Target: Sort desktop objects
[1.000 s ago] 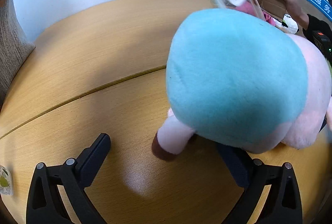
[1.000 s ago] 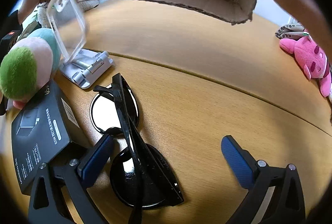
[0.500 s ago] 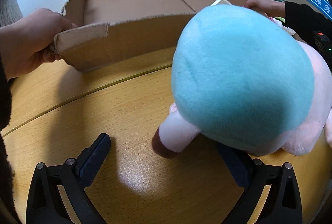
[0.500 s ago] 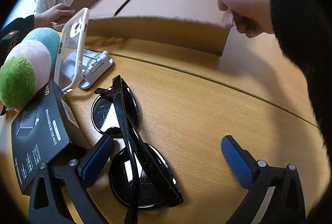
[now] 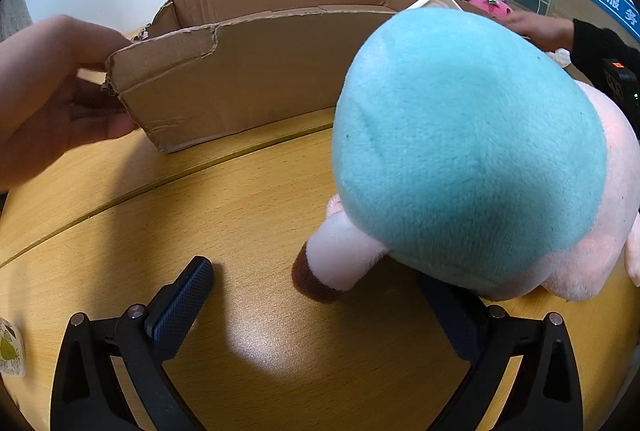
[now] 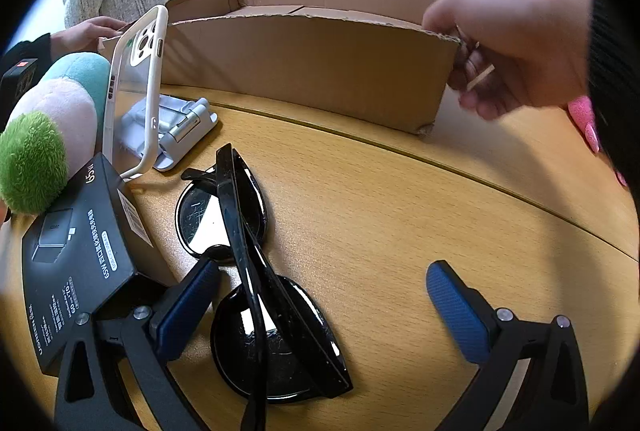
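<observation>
A teal and pink plush toy (image 5: 472, 159) lies on the wooden desk, over the right finger of my open left gripper (image 5: 320, 291); nothing sits between the fingers. In the right wrist view, folded black sunglasses (image 6: 256, 267) lie between the fingers of my open right gripper (image 6: 324, 291), close to the left finger. Left of them rest a black charger box (image 6: 80, 255), a clear phone case (image 6: 134, 91) leaning on a grey folding stand (image 6: 176, 123), and the same plush toy (image 6: 44, 135). A shallow cardboard box (image 6: 312, 59) stands at the back, held by hands (image 6: 516, 47) at both ends.
A pink plush (image 6: 586, 119) lies at the far right behind a black sleeve. A hand (image 5: 52, 91) grips the cardboard box (image 5: 240, 79) corner at the left. A small printed packet (image 5: 10, 351) lies at the desk's left edge. Bare wood (image 5: 224, 207) lies before the box.
The cardboard box was lowered and set flat on the desk behind the objects, hands still on its ends. The phone case was stood on the stand. Both grippers stayed put.
</observation>
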{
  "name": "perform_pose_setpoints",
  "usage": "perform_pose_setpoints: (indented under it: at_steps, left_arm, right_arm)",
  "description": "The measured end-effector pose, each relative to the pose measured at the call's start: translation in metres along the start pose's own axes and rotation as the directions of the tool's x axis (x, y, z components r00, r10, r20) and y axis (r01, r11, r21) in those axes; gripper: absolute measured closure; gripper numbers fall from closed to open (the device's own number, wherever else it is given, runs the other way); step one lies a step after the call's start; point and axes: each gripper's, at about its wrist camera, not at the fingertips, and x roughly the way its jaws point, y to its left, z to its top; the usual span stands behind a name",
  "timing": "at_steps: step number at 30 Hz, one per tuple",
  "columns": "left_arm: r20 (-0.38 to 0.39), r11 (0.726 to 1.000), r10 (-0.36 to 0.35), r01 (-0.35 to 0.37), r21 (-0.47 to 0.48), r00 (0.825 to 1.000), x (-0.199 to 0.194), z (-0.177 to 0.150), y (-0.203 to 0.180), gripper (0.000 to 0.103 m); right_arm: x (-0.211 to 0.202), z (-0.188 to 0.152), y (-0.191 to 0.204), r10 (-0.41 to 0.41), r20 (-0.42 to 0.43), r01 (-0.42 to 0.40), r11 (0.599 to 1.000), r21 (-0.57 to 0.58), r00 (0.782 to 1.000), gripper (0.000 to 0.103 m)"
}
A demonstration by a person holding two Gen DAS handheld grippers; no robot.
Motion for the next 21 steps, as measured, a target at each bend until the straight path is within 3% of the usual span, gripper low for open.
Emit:
perform_pose_setpoints:
  at_steps: [21]
  left_arm:
    - [0.001, 1.0, 0.0, 0.0, 0.0, 1.0, -0.0055, -0.0012, -0.0002, 0.0]
  right_arm:
    - [0.0, -0.0001, 0.0001, -0.001, 0.0, 0.001, 1.0, 0.001, 1.0, 0.0]
